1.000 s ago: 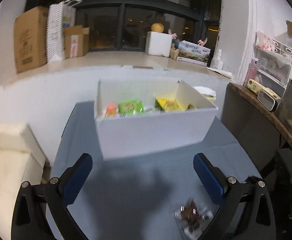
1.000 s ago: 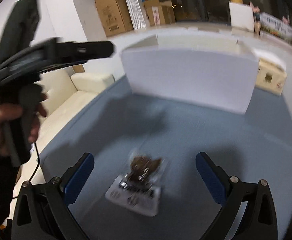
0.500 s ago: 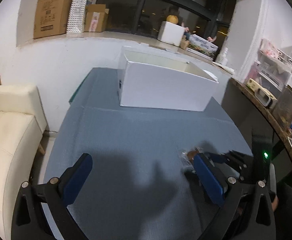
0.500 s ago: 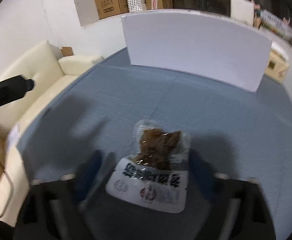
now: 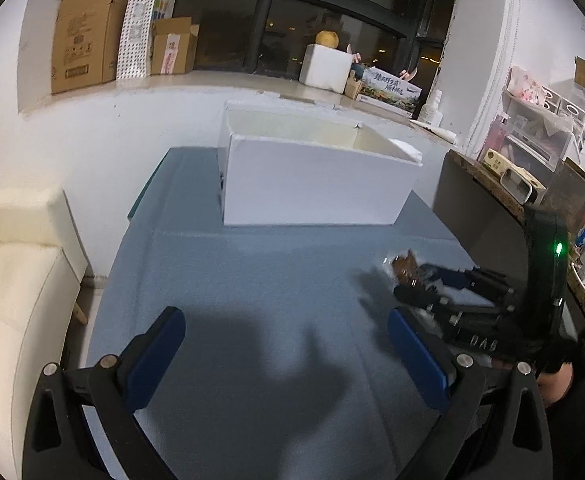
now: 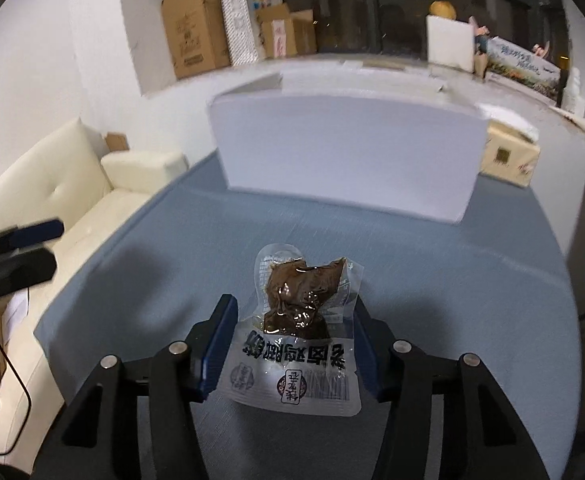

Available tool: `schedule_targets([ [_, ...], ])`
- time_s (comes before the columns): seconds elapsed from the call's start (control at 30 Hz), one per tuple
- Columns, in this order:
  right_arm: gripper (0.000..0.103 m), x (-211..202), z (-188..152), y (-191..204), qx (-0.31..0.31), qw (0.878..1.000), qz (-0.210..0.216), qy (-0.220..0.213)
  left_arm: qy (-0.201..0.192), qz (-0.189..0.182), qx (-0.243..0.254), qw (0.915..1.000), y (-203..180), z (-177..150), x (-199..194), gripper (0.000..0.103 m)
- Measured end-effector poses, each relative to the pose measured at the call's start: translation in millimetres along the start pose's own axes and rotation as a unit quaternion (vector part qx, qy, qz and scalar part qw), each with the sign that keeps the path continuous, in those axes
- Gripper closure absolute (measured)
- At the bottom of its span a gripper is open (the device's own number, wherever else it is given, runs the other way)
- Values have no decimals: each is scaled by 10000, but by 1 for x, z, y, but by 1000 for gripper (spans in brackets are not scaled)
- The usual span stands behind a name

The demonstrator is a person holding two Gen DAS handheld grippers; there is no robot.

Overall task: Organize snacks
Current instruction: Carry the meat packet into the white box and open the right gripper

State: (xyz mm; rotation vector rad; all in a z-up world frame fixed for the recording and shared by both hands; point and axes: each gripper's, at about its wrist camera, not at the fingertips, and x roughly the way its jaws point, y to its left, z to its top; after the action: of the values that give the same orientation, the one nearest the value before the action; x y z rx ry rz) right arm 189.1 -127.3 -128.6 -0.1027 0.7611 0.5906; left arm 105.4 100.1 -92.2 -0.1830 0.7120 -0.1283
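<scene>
My right gripper [image 6: 292, 320] is shut on a clear snack packet [image 6: 298, 320] with brown meat inside and holds it over the blue tabletop [image 6: 432, 280]. The packet [image 5: 402, 264] and the right gripper [image 5: 424, 286] also show at the right of the left wrist view. A white open box [image 5: 312, 182] stands at the far side of the table; its front wall [image 6: 344, 160] faces me and its inside is hidden. My left gripper [image 5: 288, 344] is open and empty above the near part of the table.
A cream sofa [image 5: 16, 264] stands left of the table. A dark wooden shelf [image 5: 504, 200] with small items runs along the right. Cardboard boxes [image 5: 84, 36] sit on the window ledge behind. A brown carton [image 6: 510, 158] lies right of the white box.
My right gripper has closed on the snack packet and lifted it off the table. My left gripper has pulled back from the white box and stays open.
</scene>
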Motion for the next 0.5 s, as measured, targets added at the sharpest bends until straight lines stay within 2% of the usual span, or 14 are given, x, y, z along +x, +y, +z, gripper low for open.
schedule_targets([
  [0.3, 44, -18, 92, -52, 490, 9960, -79, -739, -163, 88, 176, 9997, -16, 64, 31, 0],
  [0.5, 44, 8, 146, -72, 437, 9960, -272, -728, -233, 98, 131, 9996, -18, 112, 60, 0],
])
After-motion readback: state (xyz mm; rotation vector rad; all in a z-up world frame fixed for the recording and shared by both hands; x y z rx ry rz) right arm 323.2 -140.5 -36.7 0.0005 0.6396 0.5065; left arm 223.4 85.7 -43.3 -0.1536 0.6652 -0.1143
